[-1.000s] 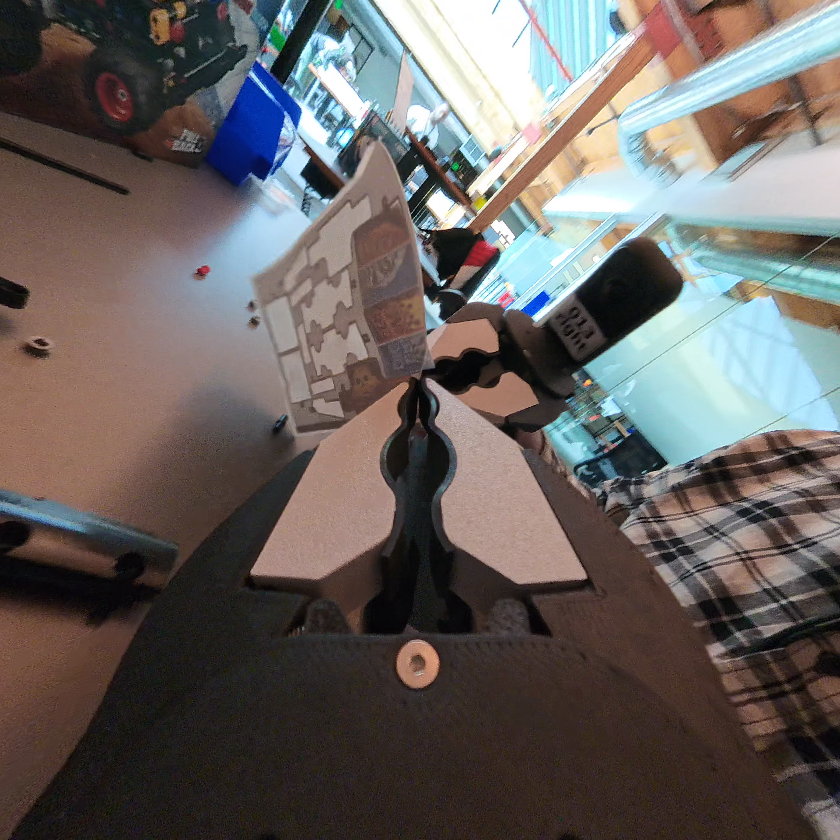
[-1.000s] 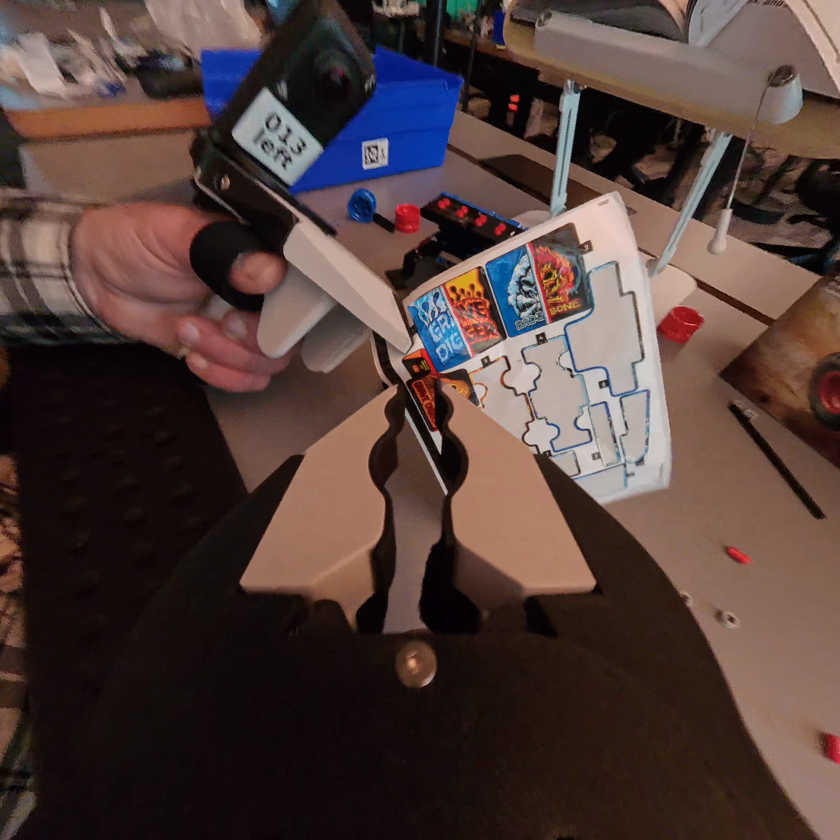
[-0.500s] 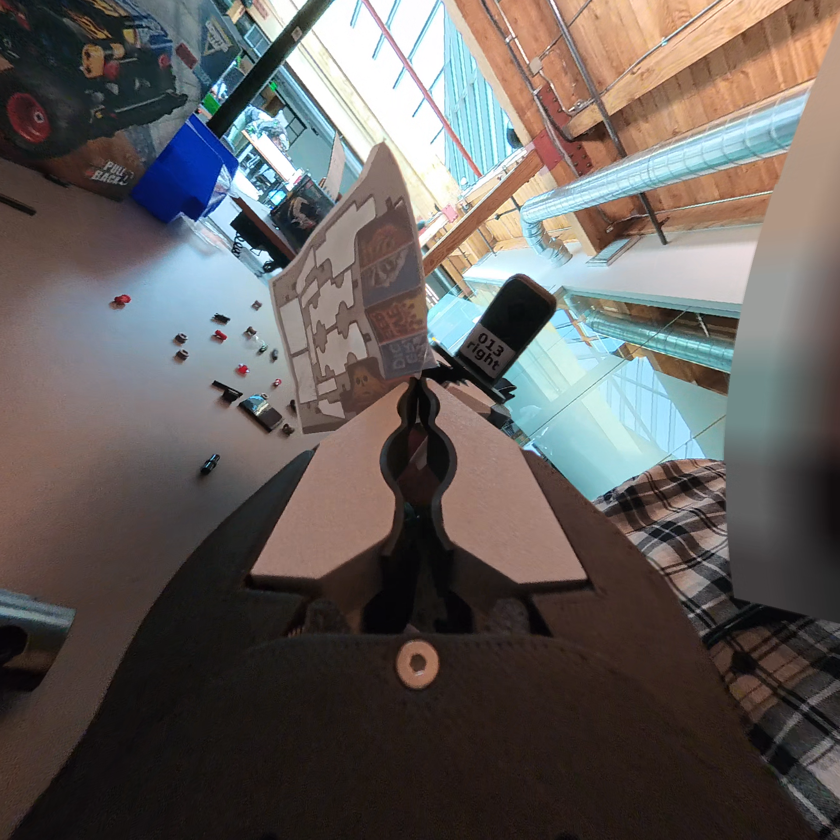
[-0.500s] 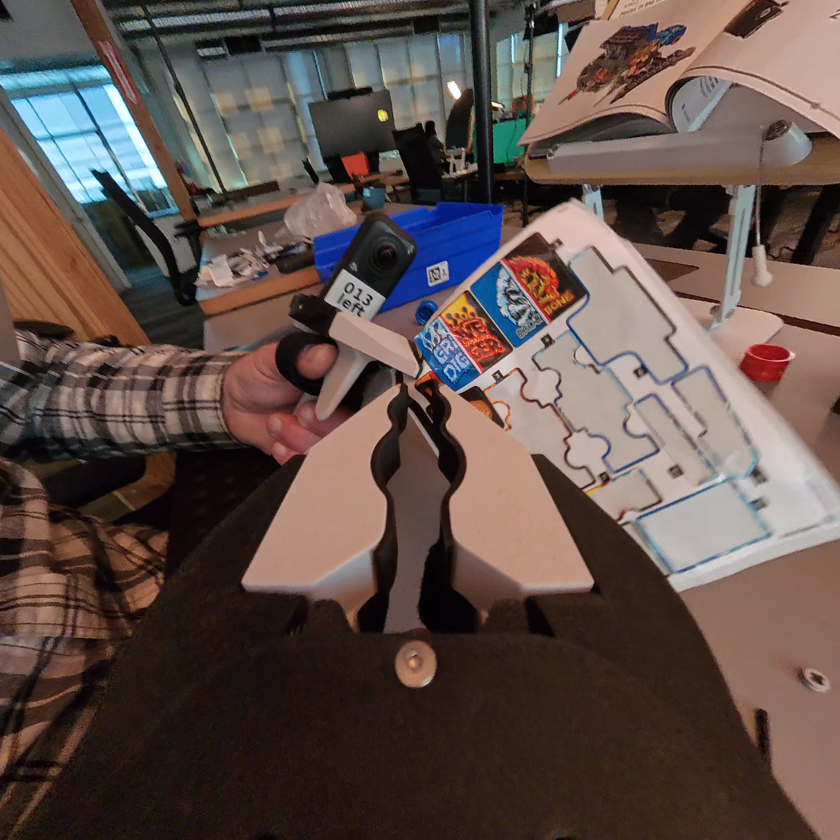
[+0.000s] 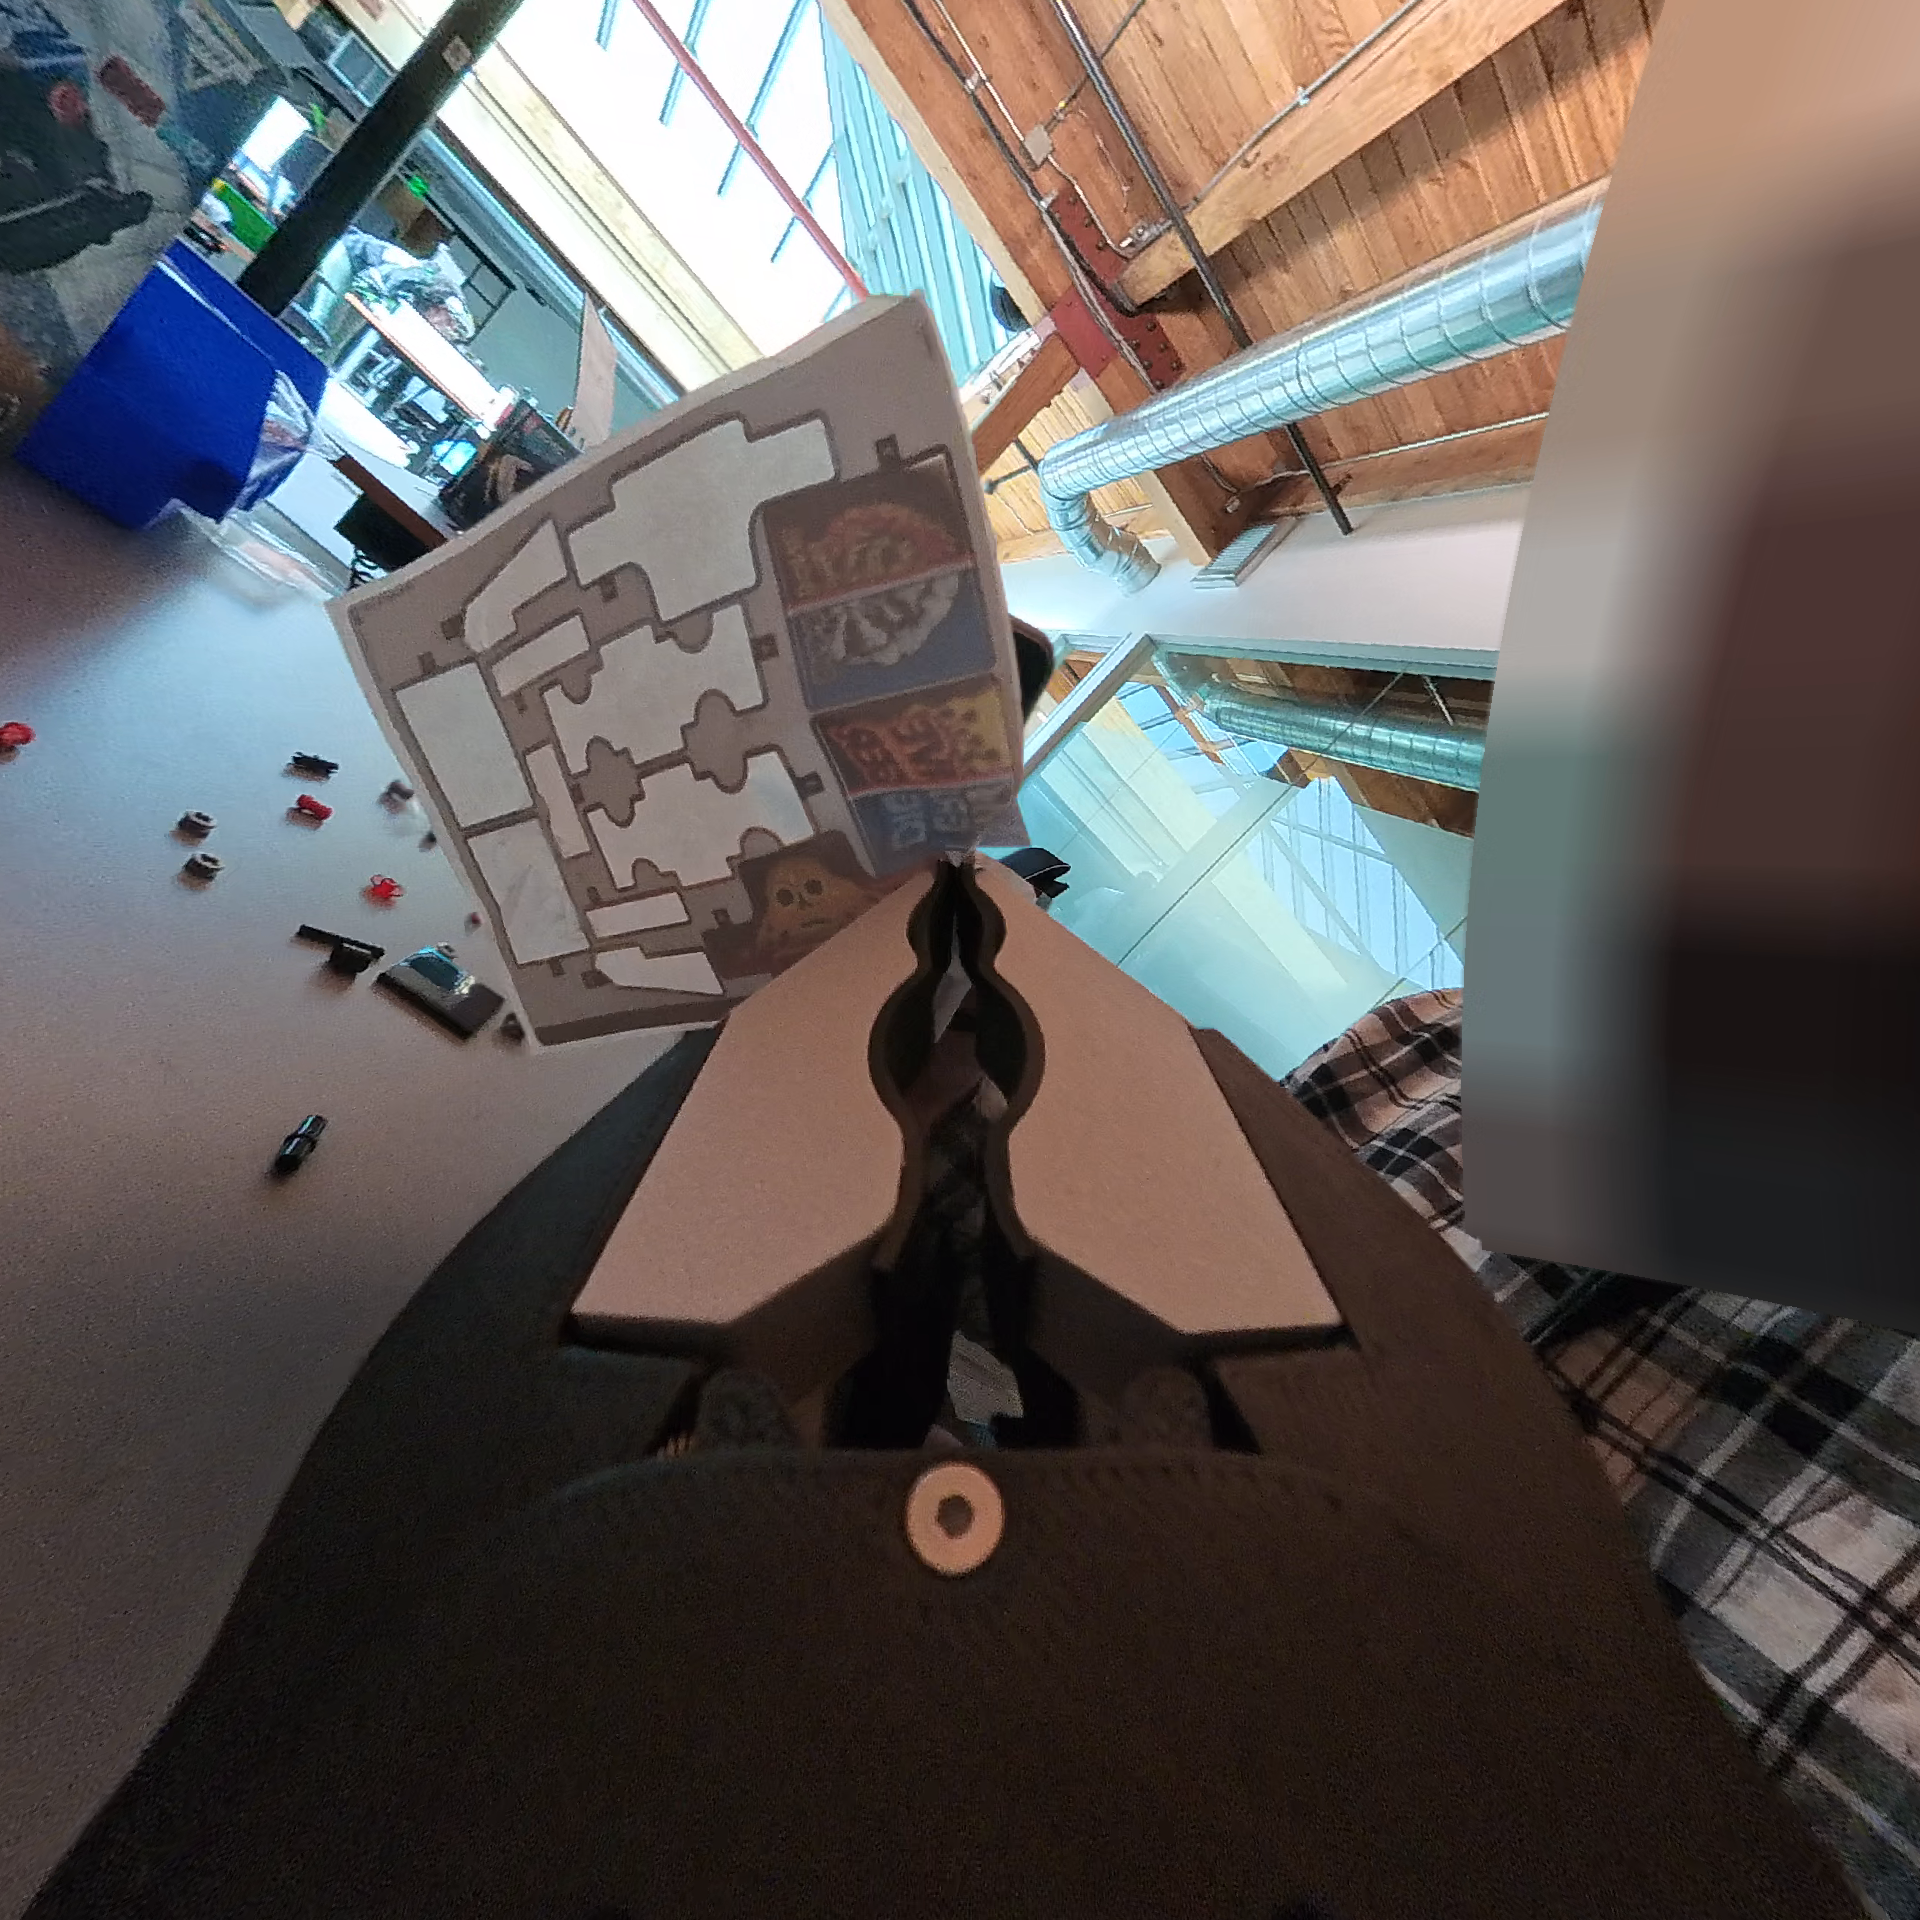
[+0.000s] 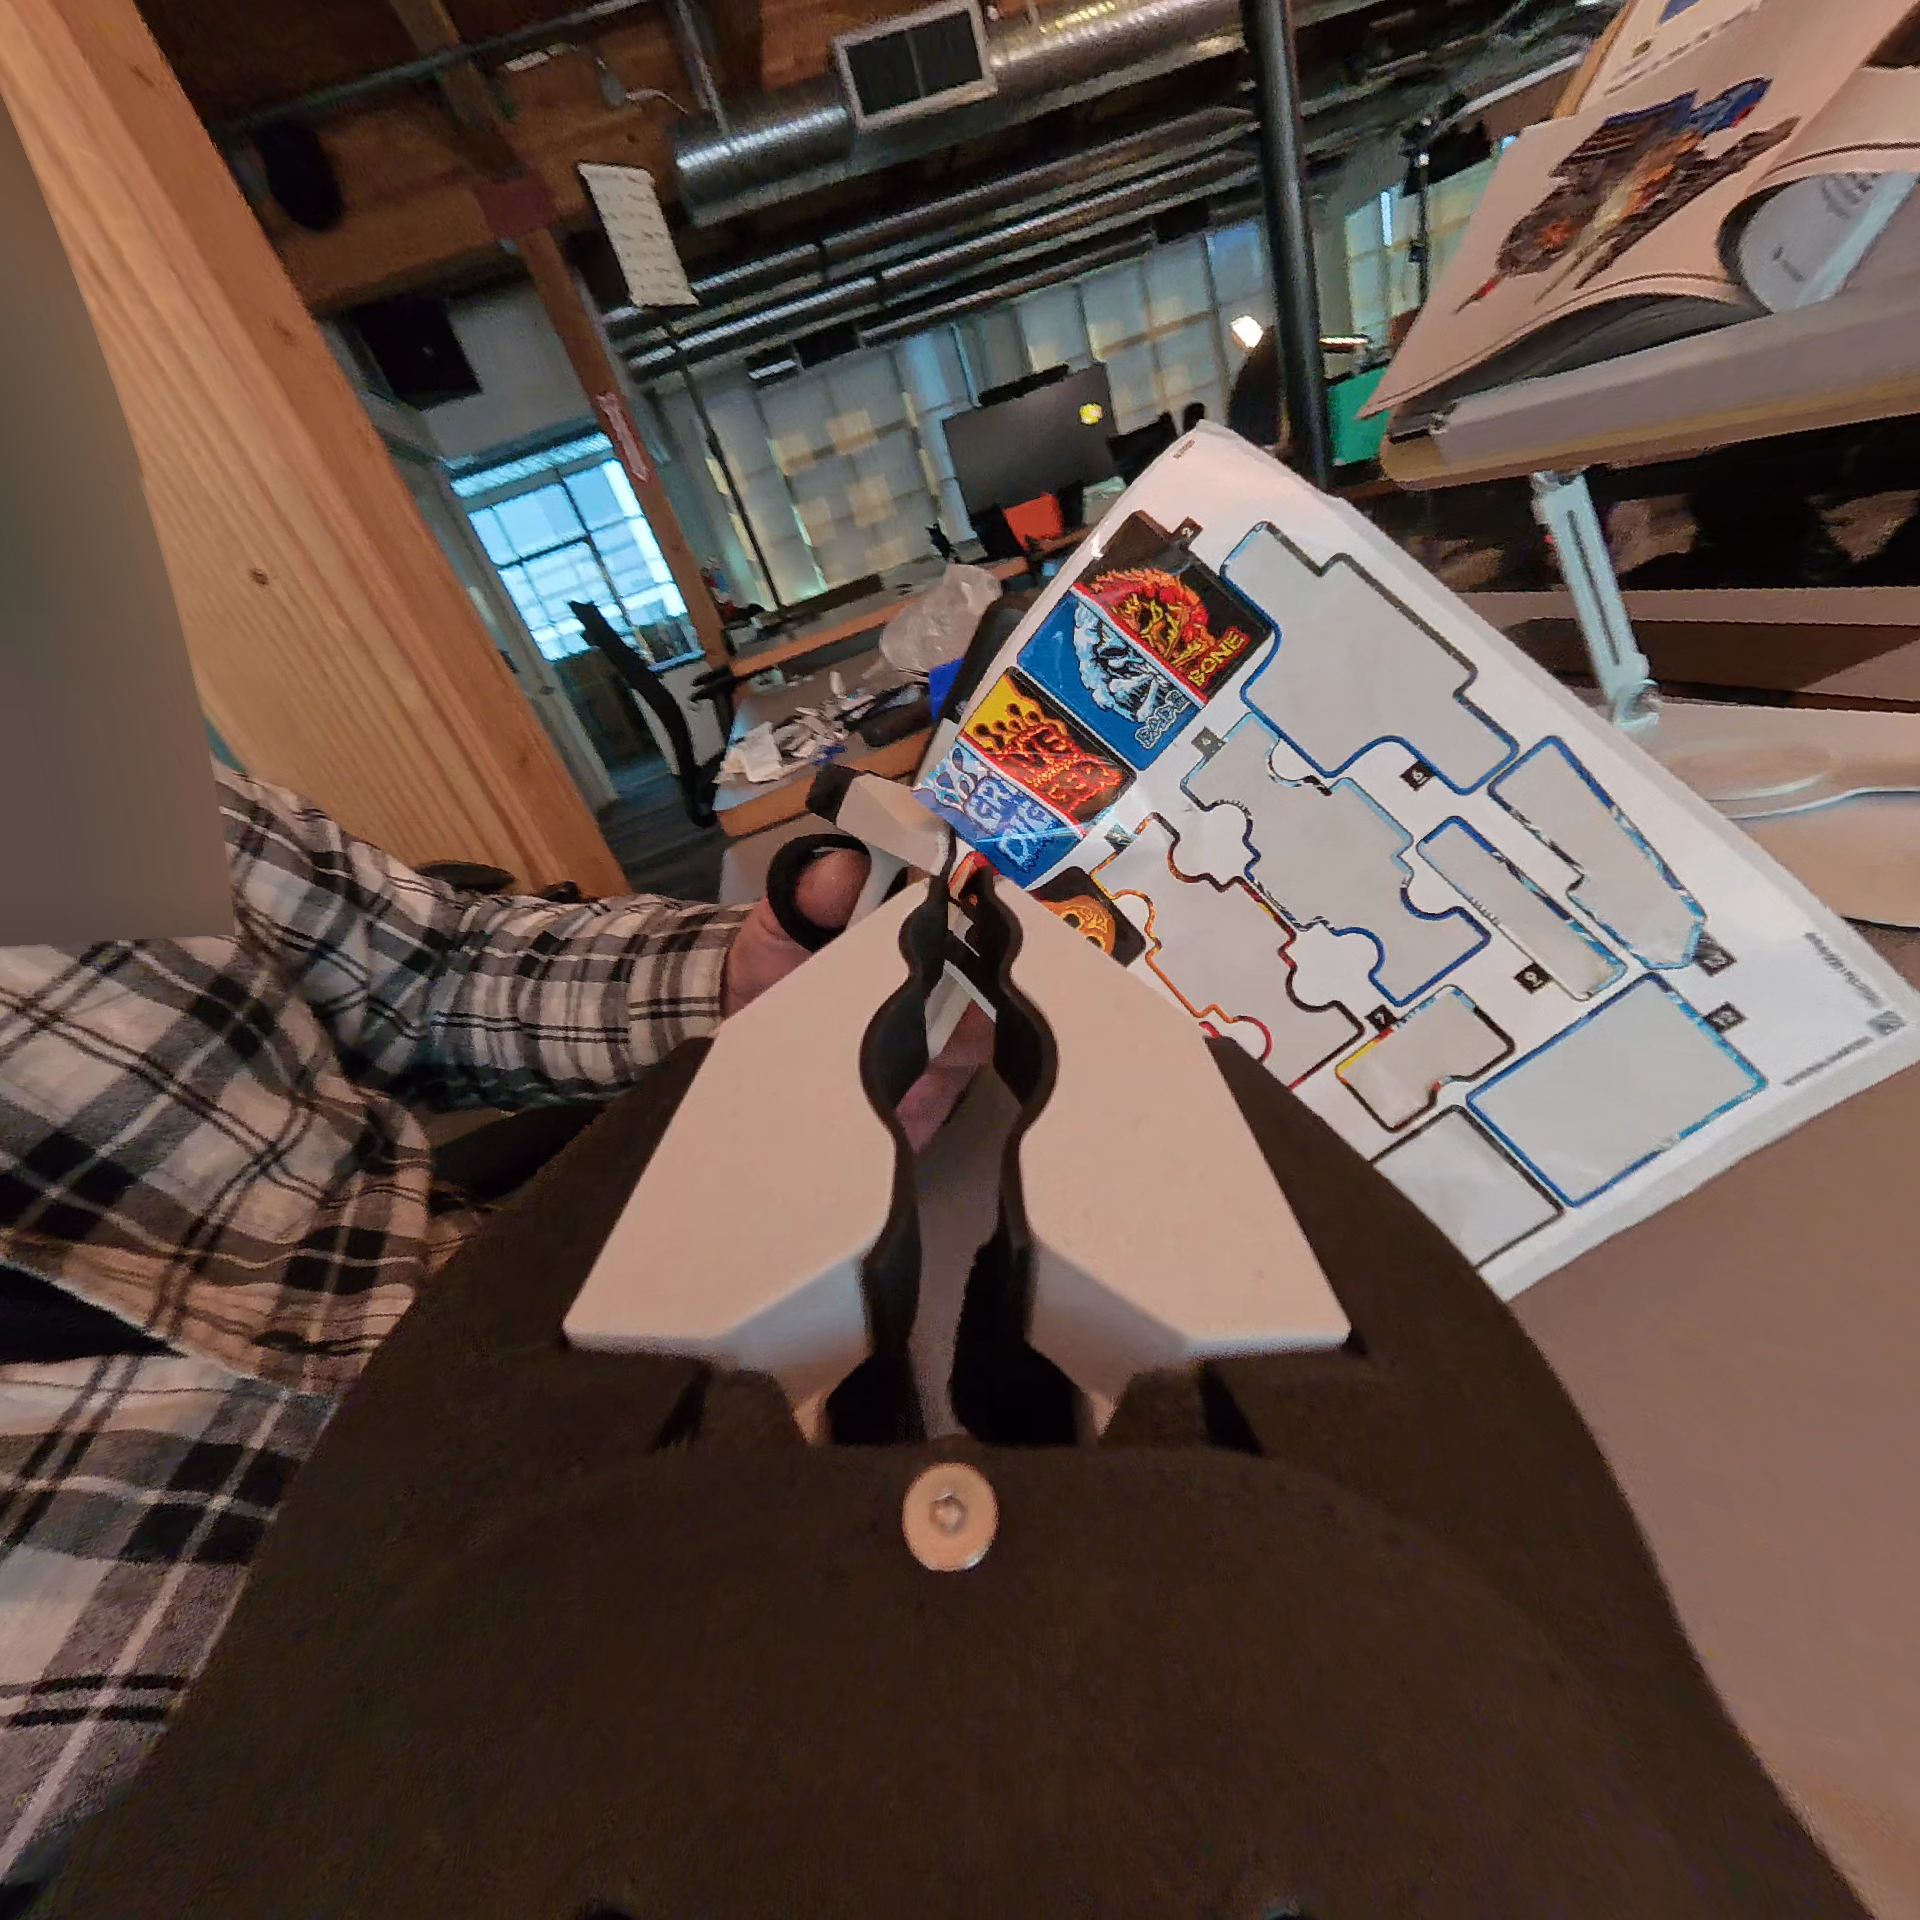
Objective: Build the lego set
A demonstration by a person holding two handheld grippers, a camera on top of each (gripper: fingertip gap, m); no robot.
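Fingers (image 5: 1101, 1039) of the left gripper (image 5: 954, 878) are closed on the near corner of the sticker sheet (image 5: 665, 717), which is held up off the bench (image 5: 156, 1143); in the right wrist view the right gripper (image 6: 961, 883) is likewise closed at the same corner of the sheet (image 6: 1382, 883), apparently nipping a sticker edge, though what exactly it pinches cannot be confirmed. Most sticker outlines are already vacant; the coloured stickers (image 6: 1101, 707) by the pinched corner remain. Judged step: peeling a sticker from its backing. To do it well, the left should hold the backing steady while the right draws the film away low and slow, so it neither tears nor curls onto itself. Left of the sheet, small red and black lego parts (image 5: 332, 935) lie scattered on the bench, with a blue bin (image 5: 156, 416) beyond. To the right, an open instruction booklet (image 6: 1662, 208) sits on a raised stand, near the sheet. A plaid sleeve (image 6: 416, 987) lies close under the work. Risks: the sheet flexing, and the loose parts being swept when the sheet comes down.
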